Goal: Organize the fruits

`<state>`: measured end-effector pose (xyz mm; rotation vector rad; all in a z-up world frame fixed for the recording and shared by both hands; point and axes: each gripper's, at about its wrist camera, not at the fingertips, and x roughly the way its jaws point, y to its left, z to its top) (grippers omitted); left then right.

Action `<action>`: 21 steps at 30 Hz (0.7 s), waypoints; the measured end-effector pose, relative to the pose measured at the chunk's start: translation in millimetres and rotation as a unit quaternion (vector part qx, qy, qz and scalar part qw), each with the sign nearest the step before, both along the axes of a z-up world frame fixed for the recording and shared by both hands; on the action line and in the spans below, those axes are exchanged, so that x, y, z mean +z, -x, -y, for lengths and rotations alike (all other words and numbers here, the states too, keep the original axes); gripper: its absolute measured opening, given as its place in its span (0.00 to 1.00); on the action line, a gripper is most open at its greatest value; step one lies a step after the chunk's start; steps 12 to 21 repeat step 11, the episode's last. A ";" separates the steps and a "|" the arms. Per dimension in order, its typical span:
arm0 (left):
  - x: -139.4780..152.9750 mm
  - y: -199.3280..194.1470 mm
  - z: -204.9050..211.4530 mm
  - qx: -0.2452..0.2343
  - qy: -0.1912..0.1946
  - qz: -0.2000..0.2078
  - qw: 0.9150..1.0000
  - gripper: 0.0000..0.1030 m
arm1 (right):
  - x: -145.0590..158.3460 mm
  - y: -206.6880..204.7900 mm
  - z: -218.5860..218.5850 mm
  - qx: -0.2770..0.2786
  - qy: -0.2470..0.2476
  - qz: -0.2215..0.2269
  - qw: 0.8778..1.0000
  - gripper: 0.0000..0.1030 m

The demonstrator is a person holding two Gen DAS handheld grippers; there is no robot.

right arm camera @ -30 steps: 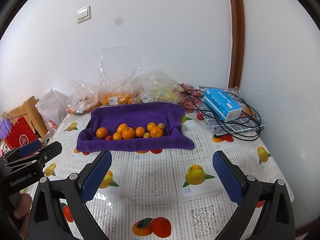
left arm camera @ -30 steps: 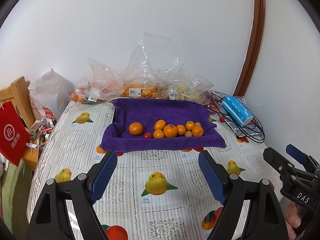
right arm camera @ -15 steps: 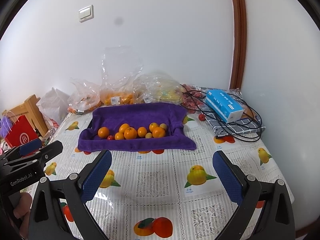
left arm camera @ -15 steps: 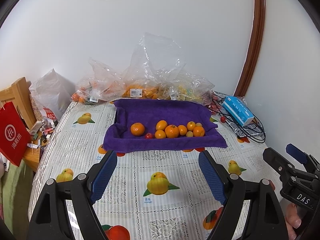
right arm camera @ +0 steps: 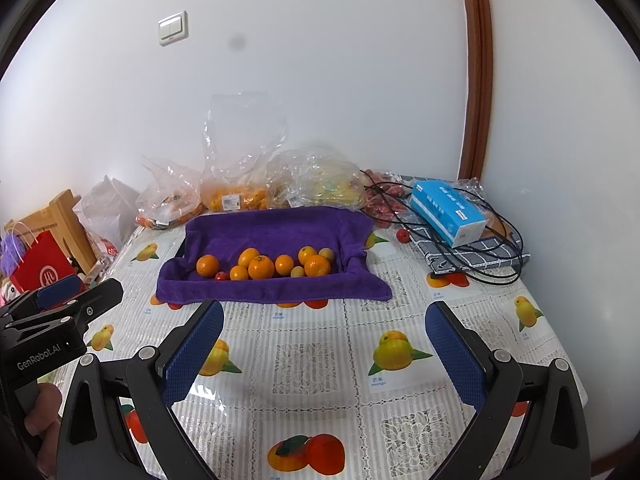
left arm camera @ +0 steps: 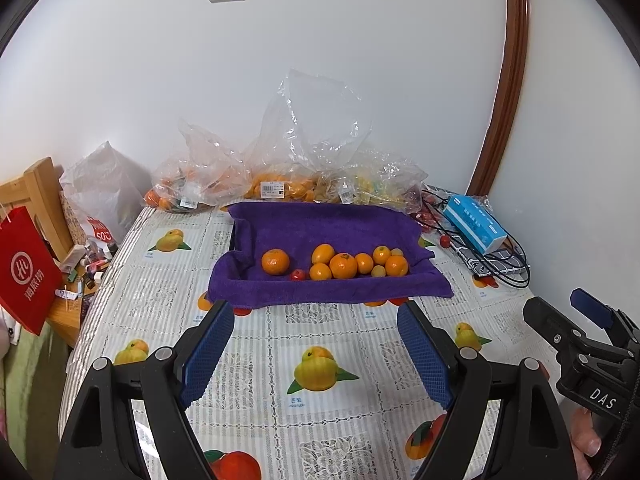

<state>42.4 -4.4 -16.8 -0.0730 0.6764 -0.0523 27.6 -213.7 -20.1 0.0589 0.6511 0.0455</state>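
Observation:
A purple towel-lined tray (left arm camera: 320, 224) (right arm camera: 276, 228) sits at the middle of the table. In it lie several oranges (left arm camera: 343, 265) (right arm camera: 261, 268), one apart at the left (left arm camera: 275, 261), a small red fruit (left arm camera: 297, 275) (right arm camera: 220, 276) and small yellowish fruits (left arm camera: 378, 271). My left gripper (left arm camera: 316, 352) is open and empty above the tablecloth, short of the tray. My right gripper (right arm camera: 324, 348) is open and empty, also short of the tray. Each gripper's body shows in the other's view (left arm camera: 576, 352) (right arm camera: 52, 320).
Clear plastic bags of fruit (left arm camera: 280, 184) (right arm camera: 240, 196) line the wall behind the tray. A blue box (left arm camera: 474, 228) (right arm camera: 448, 212), black cables and a loose red fruit (right arm camera: 402, 235) lie at the right. A red bag (left arm camera: 24, 268) and wooden furniture stand off the left edge.
Both grippers have drifted slightly, so the tray sits a touch nearer and more to the right in view. Jaws stay open. The fruits have not moved.

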 end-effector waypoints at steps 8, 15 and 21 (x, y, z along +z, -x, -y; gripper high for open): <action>1.2 -0.1 -1.2 0.000 -0.001 0.002 1.000 0.80 | -0.8 0.3 -1.5 -0.001 0.001 0.000 1.000 0.97; 0.7 -1.5 -2.3 0.002 -0.001 0.003 1.000 0.81 | -1.0 0.3 -1.5 -0.001 0.000 -0.001 1.000 0.97; 0.7 -1.5 -2.3 0.002 -0.001 0.003 1.000 0.81 | -1.0 0.3 -1.5 -0.001 0.000 -0.001 1.000 0.97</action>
